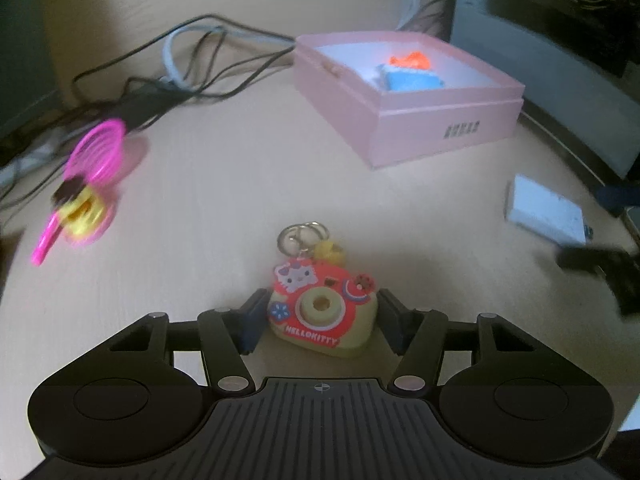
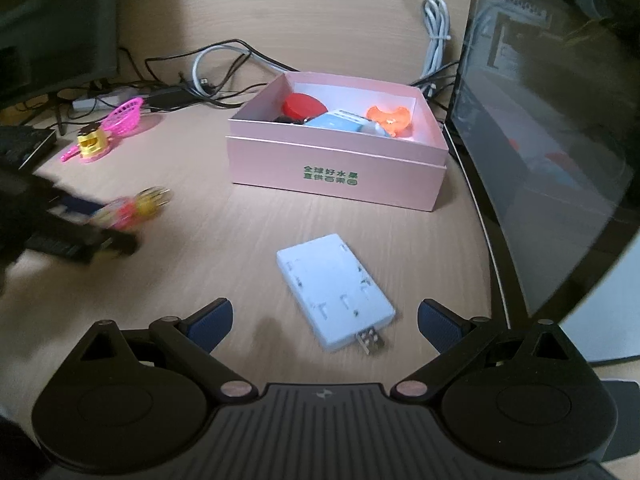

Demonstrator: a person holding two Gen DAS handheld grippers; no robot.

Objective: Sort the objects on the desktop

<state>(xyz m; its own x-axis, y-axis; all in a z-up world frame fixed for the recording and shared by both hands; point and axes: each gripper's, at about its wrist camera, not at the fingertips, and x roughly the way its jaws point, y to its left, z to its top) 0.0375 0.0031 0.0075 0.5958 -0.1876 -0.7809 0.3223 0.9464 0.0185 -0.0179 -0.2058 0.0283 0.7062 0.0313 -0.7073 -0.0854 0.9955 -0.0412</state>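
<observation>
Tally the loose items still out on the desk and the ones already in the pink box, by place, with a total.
On the desk: 3 – Hello Kitty keychain, white adapter, pink racket toy.
In the pink box, as far as visible: 4 – red lid, blue-white item, orange piece, dark item.
Total: 7

Both views are dimly and warmly lit, with dark vignetted corners. Fisheye distortion bends straight lines near the edges; the monitor [image 2: 540, 160] curves strongly and carries faint reflections. The left wrist view is soft overall: the pink toy racket [image 1: 96, 148] and cables [image 1: 192, 64] are smeared. In the right wrist view, the left gripper [image 2: 76, 232] is motion-blurred. The pink box [image 2: 340, 172] is the sharpest thing in view. A soft shadow lies on the desk [image 1: 224, 216] around the keychain [image 1: 320, 308].
</observation>
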